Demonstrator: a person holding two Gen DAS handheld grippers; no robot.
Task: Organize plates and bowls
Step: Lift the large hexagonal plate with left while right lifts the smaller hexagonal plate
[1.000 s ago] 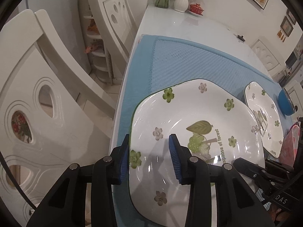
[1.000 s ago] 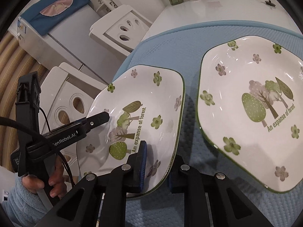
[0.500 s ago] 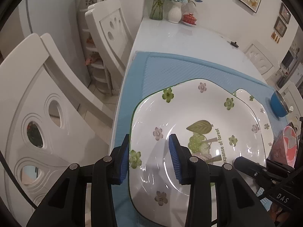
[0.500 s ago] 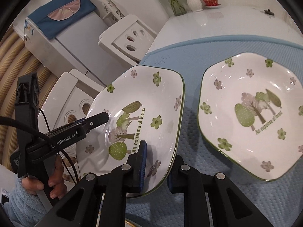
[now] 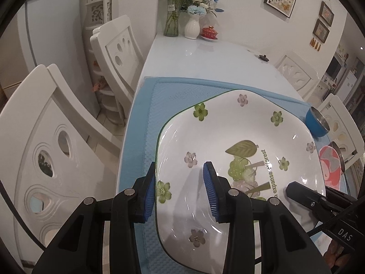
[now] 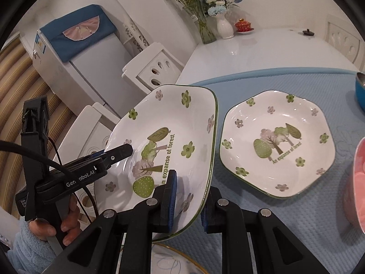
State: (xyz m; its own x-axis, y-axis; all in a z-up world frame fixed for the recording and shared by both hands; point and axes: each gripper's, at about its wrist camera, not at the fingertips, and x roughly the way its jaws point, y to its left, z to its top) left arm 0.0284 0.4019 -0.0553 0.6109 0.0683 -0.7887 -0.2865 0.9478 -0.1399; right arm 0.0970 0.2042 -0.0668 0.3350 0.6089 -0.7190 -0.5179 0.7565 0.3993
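Presently the lifted plate (image 6: pixel 173 141) is gripped at opposite rims by the closed left gripper (image 5: pixel 180 190) and right gripper (image 6: pixel 188 202), above the mat, with the second plate (image 6: pixel 277 148) lying just beside it, toward the right hand.

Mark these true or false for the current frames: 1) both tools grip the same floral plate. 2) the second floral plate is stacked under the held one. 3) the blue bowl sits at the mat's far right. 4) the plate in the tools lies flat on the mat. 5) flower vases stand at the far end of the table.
1) True: the left tool and right tool clamp opposite rims of the held plate.
2) False: the second plate lies beside it on the blue mat, apart.
3) True: the blue bowl is there.
4) False: it is lifted and tilted.
5) True: the vases stand there.
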